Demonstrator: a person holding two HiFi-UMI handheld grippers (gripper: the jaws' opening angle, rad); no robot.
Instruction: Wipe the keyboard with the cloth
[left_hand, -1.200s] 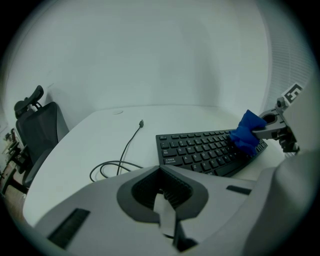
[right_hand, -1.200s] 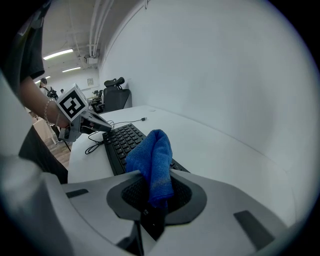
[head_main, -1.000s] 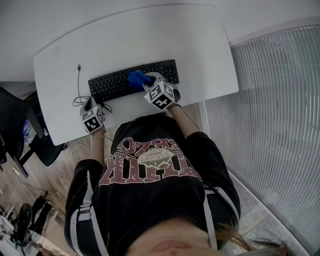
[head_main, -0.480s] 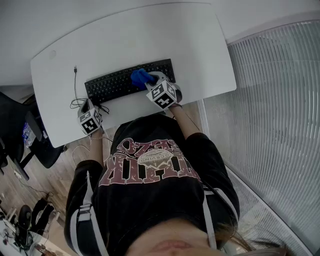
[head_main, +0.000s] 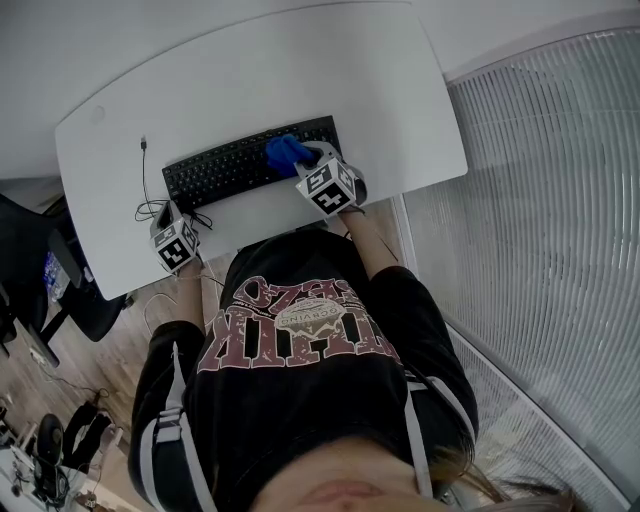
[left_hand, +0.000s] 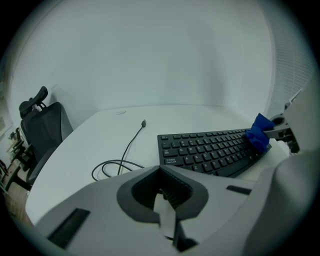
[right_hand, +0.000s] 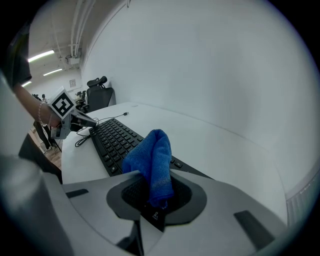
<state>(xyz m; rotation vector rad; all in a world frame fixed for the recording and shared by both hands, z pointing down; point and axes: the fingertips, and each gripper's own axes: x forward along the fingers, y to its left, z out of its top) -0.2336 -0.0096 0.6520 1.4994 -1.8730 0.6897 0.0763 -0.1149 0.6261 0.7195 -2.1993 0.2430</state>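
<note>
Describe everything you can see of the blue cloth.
The blue cloth looks like soft, nappy microfibre, bunched into a folded wad. The right tool is shut on its lower end, and the wad stands up out of it. In the head view it sits on the right part of the black keyboard.

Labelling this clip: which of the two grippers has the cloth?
The right gripper, clamped on the blue cloth over the keyboard; the left gripper is shut, empty.
</note>
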